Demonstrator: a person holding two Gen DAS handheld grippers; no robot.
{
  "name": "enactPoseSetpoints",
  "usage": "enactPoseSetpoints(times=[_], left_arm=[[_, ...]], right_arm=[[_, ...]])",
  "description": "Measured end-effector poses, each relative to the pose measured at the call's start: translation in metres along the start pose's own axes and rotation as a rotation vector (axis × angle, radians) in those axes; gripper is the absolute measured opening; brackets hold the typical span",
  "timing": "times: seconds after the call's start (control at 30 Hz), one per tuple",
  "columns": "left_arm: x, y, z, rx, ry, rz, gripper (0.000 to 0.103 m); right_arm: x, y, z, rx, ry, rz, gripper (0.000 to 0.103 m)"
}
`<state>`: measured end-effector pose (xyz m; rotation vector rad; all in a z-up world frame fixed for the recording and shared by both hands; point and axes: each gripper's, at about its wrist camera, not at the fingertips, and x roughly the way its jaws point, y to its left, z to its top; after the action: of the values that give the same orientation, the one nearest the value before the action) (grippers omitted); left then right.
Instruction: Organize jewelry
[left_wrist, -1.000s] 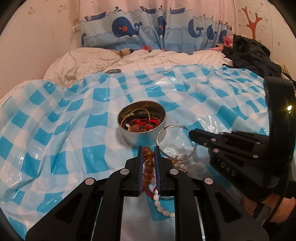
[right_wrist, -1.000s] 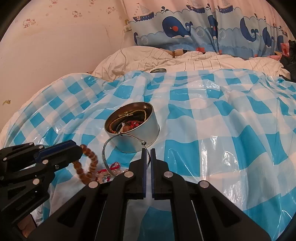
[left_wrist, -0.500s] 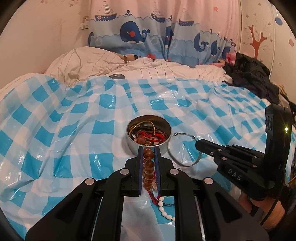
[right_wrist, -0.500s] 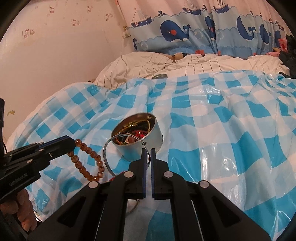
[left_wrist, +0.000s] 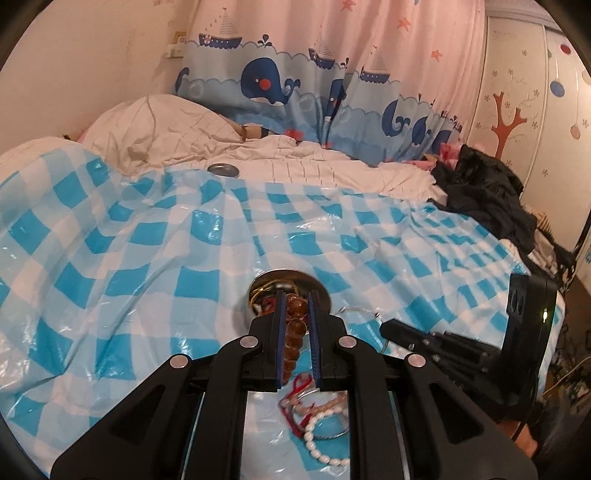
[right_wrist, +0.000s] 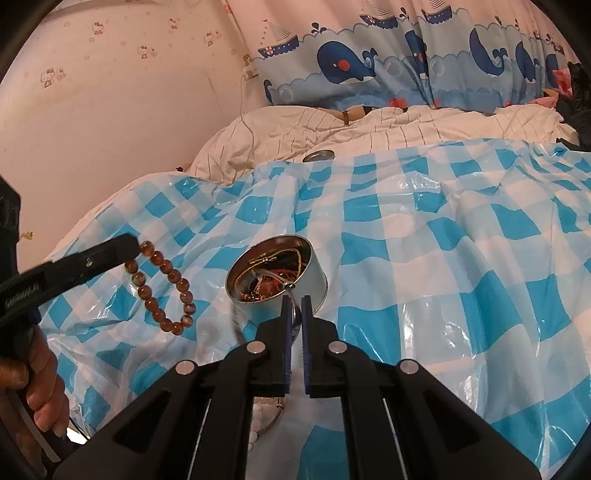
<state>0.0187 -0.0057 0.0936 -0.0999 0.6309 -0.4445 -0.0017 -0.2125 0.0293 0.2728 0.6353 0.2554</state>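
A glossy sheet (right_wrist: 424, 229) checked in bright blue and white is covering the bed. An amber-brown bead bracelet (right_wrist: 162, 288) is hanging against it. The silver tin (right_wrist: 291, 284) is showing gold and red strands inside. White pearls (left_wrist: 321, 443) and a red cord (left_wrist: 295, 402) are lying at the near edge. The curtain (left_wrist: 314, 85) is showing navy whales and sailboats on pale blue beneath pink. Both black grippers are wearing dark blue pads (left_wrist: 280, 332).

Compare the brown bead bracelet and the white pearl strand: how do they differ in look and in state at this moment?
The brown bead bracelet has large amber-brown round beads; the white pearl strand has small white oval ones. The bracelet hangs in the air as a closed loop, clamped in the left tongs; the strand lies loose on the checked plastic cover, gripped by nothing. Both are strung beads, and neither is in the tin yet.
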Motion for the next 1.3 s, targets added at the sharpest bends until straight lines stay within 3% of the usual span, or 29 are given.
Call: enactPoseSetpoints(times=[0.2,0.37,0.43,0.47,0.5,0.67,0.8,0.87,0.93,1.07,1.1,1.3], left_arm=[[0.020,-0.001,0.020,-0.035,-0.003,-0.075,0.010],[0.049,0.002,0.040,-0.067,0.003,-0.127,0.010],[0.070,0.005,0.043,-0.070,0.027,-0.118,0.010],[0.081,0.008,0.042,-0.072,0.046,-0.102,0.010],[0.092,0.010,0.040,-0.076,0.075,-0.088,0.010],[0.133,0.029,0.021,-0.105,0.236,0.011,0.012],[0.126,0.033,0.018,-0.100,0.239,0.029,0.024],[0.113,0.034,0.018,-0.102,0.217,0.028,0.031],[0.102,0.038,0.017,-0.113,0.205,0.029,0.035],[0.075,0.044,0.012,-0.141,0.183,0.033,0.041],[0.071,0.045,0.011,-0.144,0.177,0.029,0.042],[0.041,0.058,-0.005,-0.200,0.151,0.033,0.046]], right_arm=[[0.002,-0.007,0.002,0.027,0.008,-0.016,0.006],[0.010,-0.019,0.001,0.057,0.070,-0.044,0.007],[0.013,-0.023,0.000,0.066,0.092,-0.051,0.019],[0.012,-0.024,0.000,0.072,0.089,-0.052,0.032],[0.012,-0.023,-0.001,0.068,0.091,-0.057,0.039],[0.011,-0.020,-0.002,0.017,0.097,-0.136,0.047],[0.019,-0.021,-0.007,-0.020,0.158,-0.189,0.059],[0.029,-0.022,-0.012,-0.033,0.213,-0.195,0.060],[0.041,-0.022,-0.020,-0.056,0.285,-0.206,0.060],[0.042,-0.022,-0.023,-0.076,0.304,-0.208,0.017],[0.040,-0.022,-0.023,-0.069,0.301,-0.200,0.012],[0.024,-0.016,-0.014,-0.074,0.221,-0.158,0.004]])
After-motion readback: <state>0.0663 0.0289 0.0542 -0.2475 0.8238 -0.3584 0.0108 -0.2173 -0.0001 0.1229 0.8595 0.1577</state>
